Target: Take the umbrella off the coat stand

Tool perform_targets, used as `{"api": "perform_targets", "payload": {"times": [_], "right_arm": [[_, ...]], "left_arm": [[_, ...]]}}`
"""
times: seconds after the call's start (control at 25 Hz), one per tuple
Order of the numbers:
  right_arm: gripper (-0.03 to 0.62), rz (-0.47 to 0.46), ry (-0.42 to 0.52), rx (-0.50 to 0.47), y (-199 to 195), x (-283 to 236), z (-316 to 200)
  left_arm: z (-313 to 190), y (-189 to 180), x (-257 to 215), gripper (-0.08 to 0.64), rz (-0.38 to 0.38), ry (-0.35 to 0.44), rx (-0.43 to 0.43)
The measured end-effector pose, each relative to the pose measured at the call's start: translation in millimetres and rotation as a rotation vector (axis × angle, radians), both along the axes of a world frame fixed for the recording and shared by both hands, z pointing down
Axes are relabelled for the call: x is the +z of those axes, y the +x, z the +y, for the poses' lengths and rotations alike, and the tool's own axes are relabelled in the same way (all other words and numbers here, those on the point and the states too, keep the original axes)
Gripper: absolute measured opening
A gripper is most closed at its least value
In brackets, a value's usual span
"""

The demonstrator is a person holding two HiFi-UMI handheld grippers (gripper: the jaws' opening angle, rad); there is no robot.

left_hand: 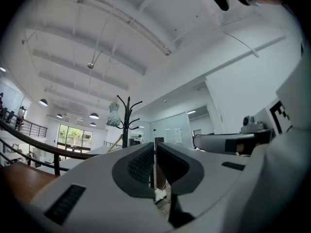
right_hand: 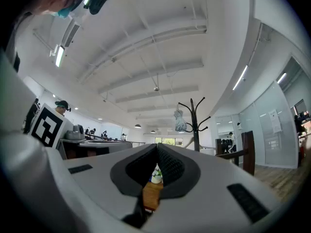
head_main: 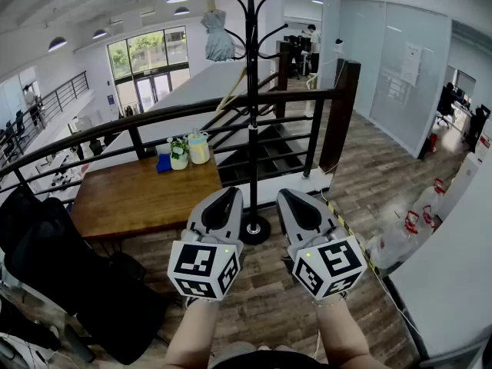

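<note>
A black coat stand (head_main: 251, 91) rises in front of the railing, its round base on the wooden floor. A folded pale blue umbrella (head_main: 218, 37) hangs from an upper hook on its left side. My left gripper (head_main: 231, 194) and right gripper (head_main: 287, 195) are held side by side low in front of the stand's base, both shut and empty, well short of the umbrella. From the left gripper view, the stand (left_hand: 126, 123) and umbrella (left_hand: 113, 114) show far off beyond the closed jaws. The right gripper view also has the stand (right_hand: 195, 125) and the umbrella (right_hand: 180, 121) in the distance.
A black railing (head_main: 192, 114) runs behind the stand, with stairs beyond it. A wooden table (head_main: 131, 198) on the left carries a potted plant (head_main: 178, 154) and a yellow jug (head_main: 199, 148). A black chair (head_main: 69, 275) stands lower left; white bags (head_main: 400, 241) and a white counter (head_main: 453, 275) are on the right.
</note>
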State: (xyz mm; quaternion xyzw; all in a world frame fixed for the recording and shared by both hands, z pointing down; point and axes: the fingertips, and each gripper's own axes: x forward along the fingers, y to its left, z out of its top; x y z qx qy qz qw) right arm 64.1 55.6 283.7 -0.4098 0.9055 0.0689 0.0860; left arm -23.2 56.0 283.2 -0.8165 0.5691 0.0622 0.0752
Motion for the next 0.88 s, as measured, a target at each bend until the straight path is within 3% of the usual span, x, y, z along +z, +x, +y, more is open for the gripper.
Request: {"api": "perform_targets", "payload": {"times": [0.48, 0.88], "right_arm": [[0.028, 0.016, -0.078, 0.060, 24, 38, -20], [0.028, -0.017, -0.124, 0.013, 22, 51, -35]], "left_arm": [[-11, -23, 39, 0.028, -0.012, -0.084, -0.067], [-21, -27, 50, 0.028, 0.011, -0.105, -0.093]]}}
